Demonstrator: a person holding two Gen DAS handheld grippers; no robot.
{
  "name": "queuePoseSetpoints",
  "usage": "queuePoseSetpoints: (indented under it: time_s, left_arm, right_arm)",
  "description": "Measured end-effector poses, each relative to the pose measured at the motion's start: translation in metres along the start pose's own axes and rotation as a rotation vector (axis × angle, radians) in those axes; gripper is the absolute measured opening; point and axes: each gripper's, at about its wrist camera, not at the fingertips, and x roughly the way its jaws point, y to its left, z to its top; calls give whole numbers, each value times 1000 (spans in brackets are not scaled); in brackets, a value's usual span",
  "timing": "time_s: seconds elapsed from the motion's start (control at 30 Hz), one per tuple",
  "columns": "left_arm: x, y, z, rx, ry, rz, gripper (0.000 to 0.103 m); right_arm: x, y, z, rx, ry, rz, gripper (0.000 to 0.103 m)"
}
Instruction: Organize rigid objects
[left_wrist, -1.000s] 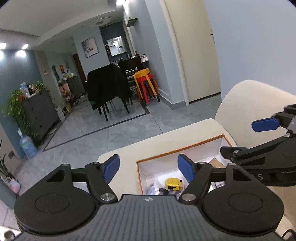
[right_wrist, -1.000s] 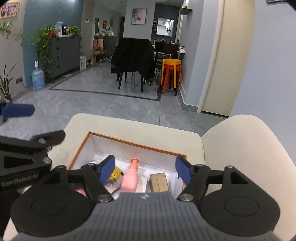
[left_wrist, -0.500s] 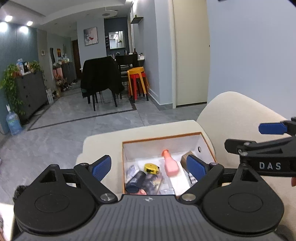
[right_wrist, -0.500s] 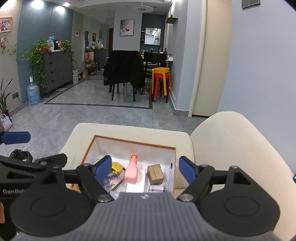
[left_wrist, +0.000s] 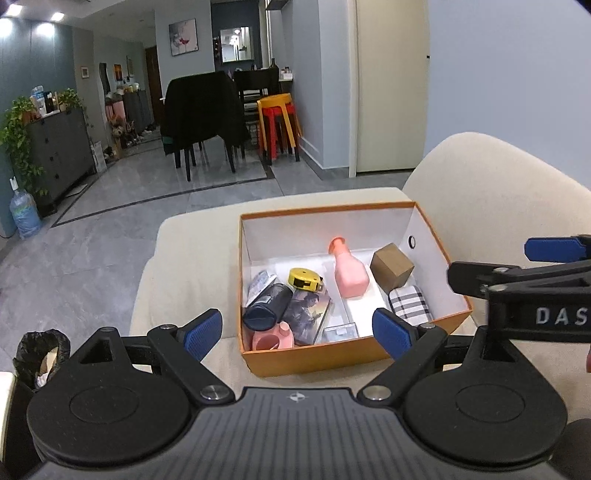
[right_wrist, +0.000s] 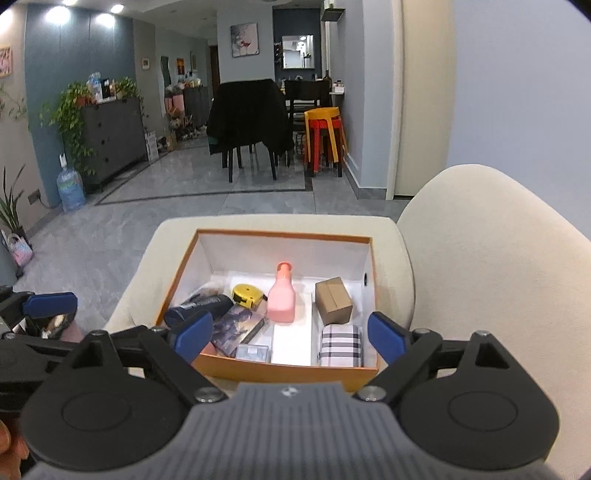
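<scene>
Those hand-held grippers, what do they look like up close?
Each hand-held gripper, left and right, is matte black plastic with two round discs, silver bolts, a ribbed grey body, and blue ribbed fingertips. White letters "DAS" mark the right one's side.

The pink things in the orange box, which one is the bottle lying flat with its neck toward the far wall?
The pink bottle mid-box, beside the yellow tape measure; the other pink item sits in the near-left corner.

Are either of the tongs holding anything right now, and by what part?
Nothing is held. The left tongs stand wide open and empty; the right tongs are opening, nothing between them. Both hover before the orange box.
</scene>
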Motion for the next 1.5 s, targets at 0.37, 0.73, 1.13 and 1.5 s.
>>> queuePoseSetpoints:
  time_s: [0.37,0.73,1.13,1.5]
  left_arm:
    - [35,-5,-15,-64,41,-30,103]
    - [64,-11,-16,-66,95,-42,103]
    - [60,-15,-11,-66,102,-33,103]
    - [55,-18,-8,-61,88,-31,103]
  right_arm:
    - [58,-5,-4,27,36,23,91]
    - [106,-16,-15,68,93,9,91]
    - [113,-15,-17,48,99,-8,91]
    - [103,-16,-17,56,82,-19,91]
